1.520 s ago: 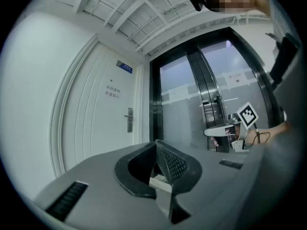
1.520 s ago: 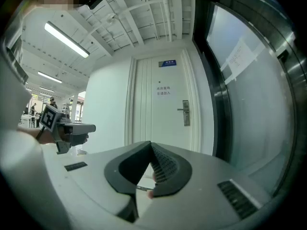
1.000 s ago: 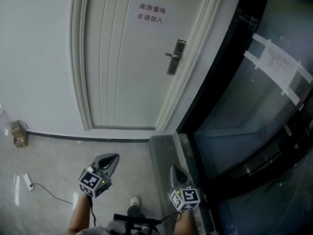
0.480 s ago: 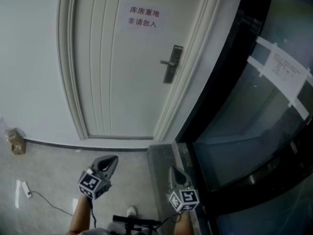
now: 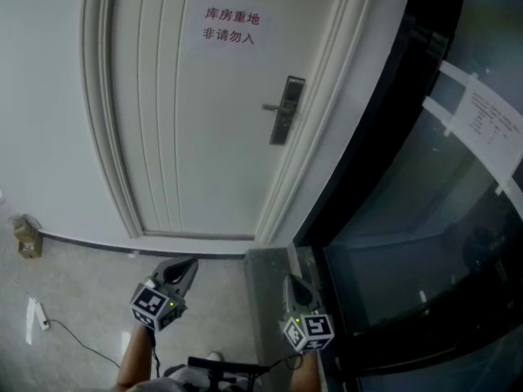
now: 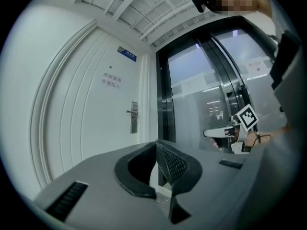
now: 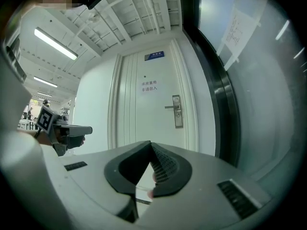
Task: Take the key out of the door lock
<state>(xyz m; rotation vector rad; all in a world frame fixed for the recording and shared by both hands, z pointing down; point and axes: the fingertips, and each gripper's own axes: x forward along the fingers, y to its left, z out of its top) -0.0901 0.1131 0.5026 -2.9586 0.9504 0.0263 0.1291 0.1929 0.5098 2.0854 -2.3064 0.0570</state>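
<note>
Far off: white door (image 5: 204,121). Near, well apart from it: left gripper (image 5: 188,263) and right gripper (image 5: 292,281), side by side, both pinched fully together, holding nothing. On door's right edge: lock (image 5: 285,110); key too small to make out.

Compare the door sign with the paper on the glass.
The door sign has two lines of big red characters; the paper carries small dark print. The sign sits on the white door; the paper is on the glass, under white tape strips. Both are white sheets.
</note>
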